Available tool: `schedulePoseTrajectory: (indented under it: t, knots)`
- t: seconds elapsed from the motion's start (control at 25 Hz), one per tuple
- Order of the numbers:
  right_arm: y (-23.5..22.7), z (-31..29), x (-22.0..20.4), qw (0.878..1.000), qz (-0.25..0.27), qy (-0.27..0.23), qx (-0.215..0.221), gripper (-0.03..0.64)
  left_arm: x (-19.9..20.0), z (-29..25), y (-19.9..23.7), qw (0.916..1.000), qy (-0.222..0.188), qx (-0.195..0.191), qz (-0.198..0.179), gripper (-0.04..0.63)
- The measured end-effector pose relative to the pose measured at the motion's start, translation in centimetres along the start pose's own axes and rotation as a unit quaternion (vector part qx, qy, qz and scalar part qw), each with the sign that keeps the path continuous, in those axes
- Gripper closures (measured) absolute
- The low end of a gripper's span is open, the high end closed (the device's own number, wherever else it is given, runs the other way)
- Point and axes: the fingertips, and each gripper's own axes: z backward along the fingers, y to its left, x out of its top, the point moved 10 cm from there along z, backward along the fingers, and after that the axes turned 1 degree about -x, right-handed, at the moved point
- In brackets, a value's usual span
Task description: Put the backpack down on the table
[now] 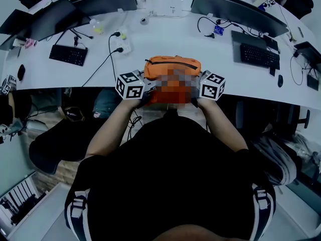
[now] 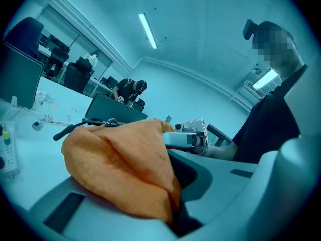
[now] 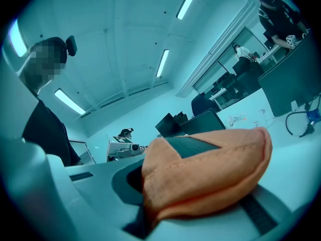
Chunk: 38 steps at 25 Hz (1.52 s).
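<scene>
An orange backpack (image 1: 172, 68) hangs between my two grippers at the near edge of the long white table (image 1: 165, 34), its top over the table edge. My left gripper (image 1: 145, 90) is shut on the backpack's left side; in the left gripper view orange fabric (image 2: 125, 169) bunches between its jaws. My right gripper (image 1: 196, 90) is shut on the right side, where orange fabric (image 3: 210, 179) with a dark strap patch fills its jaws. The middle of the bag is hidden by a mosaic patch.
On the table stand two keyboards (image 1: 68, 54) (image 1: 259, 55), monitors (image 1: 235, 10), a power strip (image 1: 122, 41) with cables, and small clutter at the back. Chairs (image 1: 55, 139) and bags sit under the table edge at both sides of me.
</scene>
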Motion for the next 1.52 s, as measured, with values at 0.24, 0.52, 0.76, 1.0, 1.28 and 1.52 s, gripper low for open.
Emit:
schedulePoseTrajectory:
  t: [0.24, 0.52, 0.76, 1.0, 1.28, 1.52]
  knots:
    - [-2.1, -0.6, 1.3, 1.000, -0.004, 0.004, 0.012, 0.571, 1.1, -0.8, 1.6, 1.0000, 0.001, 0.005, 0.007, 0.528]
    - [-4.2, -0.9, 2.9, 0.999, -0.002, 0.014, 0.029, 0.571, 2.2, -1.9, 2.9, 0.9998, -0.005, 0.013, 0.015, 0.528]
    - [-5.8, -1.0, 4.2, 0.999, -0.006, 0.020, 0.038, 0.571, 3.2, -2.9, 3.9, 0.9996, -0.009, 0.022, 0.015, 0.528]
    - [-7.5, -0.8, 5.0, 0.998, -0.007, 0.028, 0.048, 0.571, 3.6, -4.1, 4.7, 0.9993, -0.014, 0.030, 0.016, 0.528]
    - [-8.7, -0.4, 5.9, 0.998, -0.005, 0.032, 0.057, 0.571, 4.1, -5.3, 5.1, 0.9990, -0.018, 0.036, 0.016, 0.528]
    - [-9.2, -0.5, 6.5, 0.998, -0.005, 0.033, 0.062, 0.571, 4.6, -5.6, 5.3, 0.9989, -0.019, 0.041, 0.015, 0.528]
